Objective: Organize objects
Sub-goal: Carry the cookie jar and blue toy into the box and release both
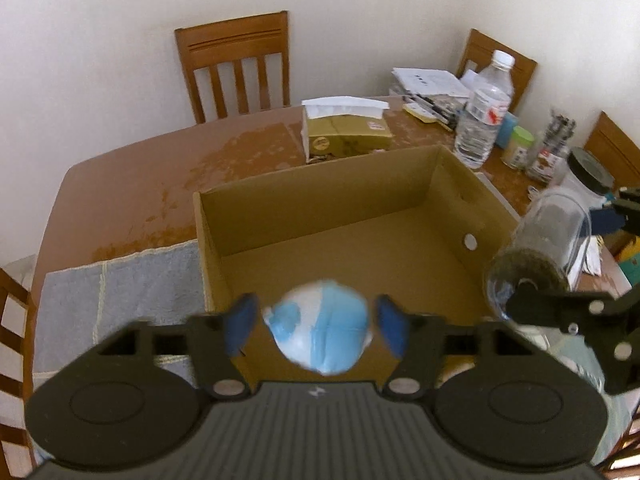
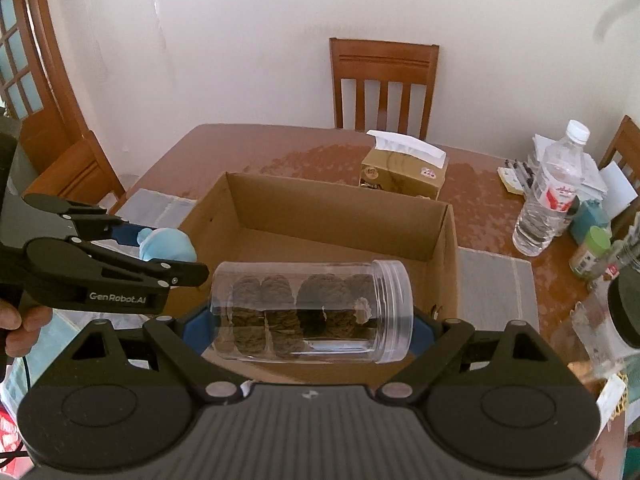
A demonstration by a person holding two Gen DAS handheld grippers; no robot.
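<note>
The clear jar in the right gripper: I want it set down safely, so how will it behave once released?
The clear plastic jar lies sideways across the right gripper, so its round wall would probably roll inside the cardboard box. No lid shows on its threaded mouth, so the brown pieces could spill. It looks light.

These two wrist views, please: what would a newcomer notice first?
An open cardboard box fills the middle of the table. The right hand-held gripper grips a clear jar sideways above its near edge. A blue-and-white bundle sits between the left hand-held gripper's spread fingers.
</note>
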